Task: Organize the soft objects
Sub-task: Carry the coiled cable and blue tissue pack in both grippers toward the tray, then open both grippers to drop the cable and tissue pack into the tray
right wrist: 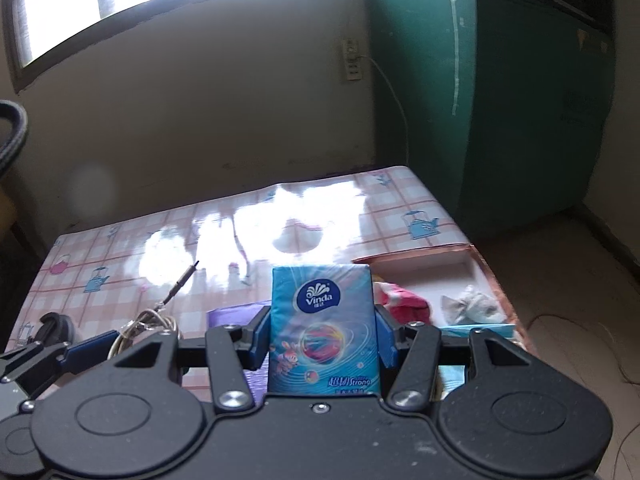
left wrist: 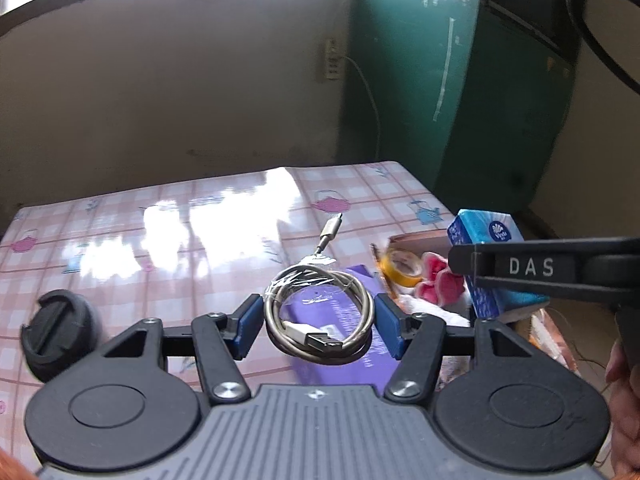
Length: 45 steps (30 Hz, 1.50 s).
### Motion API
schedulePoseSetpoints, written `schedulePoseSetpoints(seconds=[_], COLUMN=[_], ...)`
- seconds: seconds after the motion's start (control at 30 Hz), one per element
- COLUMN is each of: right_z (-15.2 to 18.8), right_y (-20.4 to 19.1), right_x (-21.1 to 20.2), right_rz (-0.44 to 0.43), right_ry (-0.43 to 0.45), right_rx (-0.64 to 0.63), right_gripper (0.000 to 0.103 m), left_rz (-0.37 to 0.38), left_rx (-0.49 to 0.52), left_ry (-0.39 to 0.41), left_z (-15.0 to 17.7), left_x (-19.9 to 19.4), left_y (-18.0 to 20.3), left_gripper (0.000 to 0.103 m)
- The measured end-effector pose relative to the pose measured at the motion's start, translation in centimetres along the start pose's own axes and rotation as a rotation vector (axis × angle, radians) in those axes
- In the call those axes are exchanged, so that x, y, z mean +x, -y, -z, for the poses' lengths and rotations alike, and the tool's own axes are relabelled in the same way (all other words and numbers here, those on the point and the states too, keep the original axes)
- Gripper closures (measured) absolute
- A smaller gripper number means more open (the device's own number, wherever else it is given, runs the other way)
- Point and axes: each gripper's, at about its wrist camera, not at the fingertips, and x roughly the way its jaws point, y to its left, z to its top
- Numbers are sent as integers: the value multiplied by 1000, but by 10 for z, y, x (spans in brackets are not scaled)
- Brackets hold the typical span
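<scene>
My right gripper (right wrist: 322, 338) is shut on a blue Vinda tissue pack (right wrist: 323, 320), held upright above the near left part of a cardboard box (right wrist: 478, 258). The pack also shows in the left wrist view (left wrist: 486, 236), with the right gripper (left wrist: 464, 264) clamped on it over the box. My left gripper (left wrist: 318, 326) holds a coiled silver USB cable (left wrist: 320, 312) between its blue pads (left wrist: 248, 324), above a purple packet (left wrist: 340, 340); the coil fills the gap.
The box holds a red-pink soft item (right wrist: 404, 300), a grey-white soft toy (right wrist: 472, 304), and a yellow tape roll (left wrist: 402, 266). A black round cap (left wrist: 56, 332) lies at the table's left. The checked tablecloth (left wrist: 160, 216) stretches to the wall; a green cabinet (left wrist: 460, 80) stands at the right.
</scene>
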Motion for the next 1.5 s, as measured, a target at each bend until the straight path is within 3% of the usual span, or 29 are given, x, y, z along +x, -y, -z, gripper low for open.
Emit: schedulePoseSetpoints(seconds=[0.7,0.83,0.87,1.0,1.2,1.3,1.5], right_z=[-4,-8,-9,-5,3,12,39], right_y=[86,95,98,100,102,97,85], right_x=[14,14,14,0,-27,-42,-63], right_rz=[105,91,85,97,109,146,120], right_ry=[-21,0,11,56,101,108,105], right_rx=[78,83,87,90,96,70,79], right_gripper=[40,38,31,29,29,28,26], left_rz=[217,275,292,324,274,193,74], left_rx=[67,65,67,69,69,68,76], left_ry=[-41,-17,-10,10,3,1,8], left_z=[-1,-3,-3,-1,4,7,24], left_x=[42,48,49,53,41,23,-14], left_y=[68,82,84,91,87,83,68], left_gripper=[41,40,39,20,12,2,0])
